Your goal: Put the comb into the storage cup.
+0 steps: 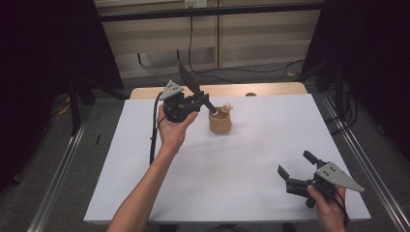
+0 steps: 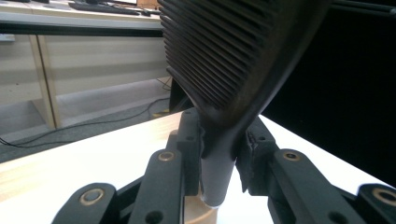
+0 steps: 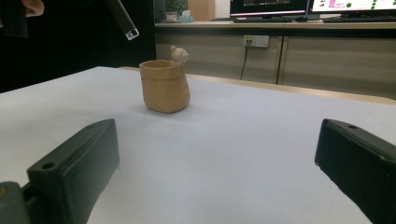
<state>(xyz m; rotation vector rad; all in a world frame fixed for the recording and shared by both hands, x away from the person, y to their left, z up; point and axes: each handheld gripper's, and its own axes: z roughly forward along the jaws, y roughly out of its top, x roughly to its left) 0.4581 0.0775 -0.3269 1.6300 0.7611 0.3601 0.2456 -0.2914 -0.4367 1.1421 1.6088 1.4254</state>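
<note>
A tan pot (image 1: 220, 122) with a small pale figure on its rim stands at the back middle of the white table (image 1: 241, 174). My left gripper (image 1: 200, 101) is held in the air just left of the pot, shut on the neck of a dark tool (image 1: 191, 82). The tool's ridged flat head (image 2: 224, 51) points up and away. Its round handle end (image 1: 212, 110) hangs just above the pot's left rim. The handle tip (image 3: 125, 21) and the pot (image 3: 165, 86) also show in the right gripper view. My right gripper (image 1: 296, 163) rests open at the table's front right, nothing between its jaws.
A wooden strip (image 1: 217, 90) borders the table's far edge. Black cables (image 1: 241, 70) lie on the floor behind it. Metal rails (image 1: 58, 179) run along both sides of the table. A counter with monitors (image 3: 280, 9) stands beyond the pot in the right gripper view.
</note>
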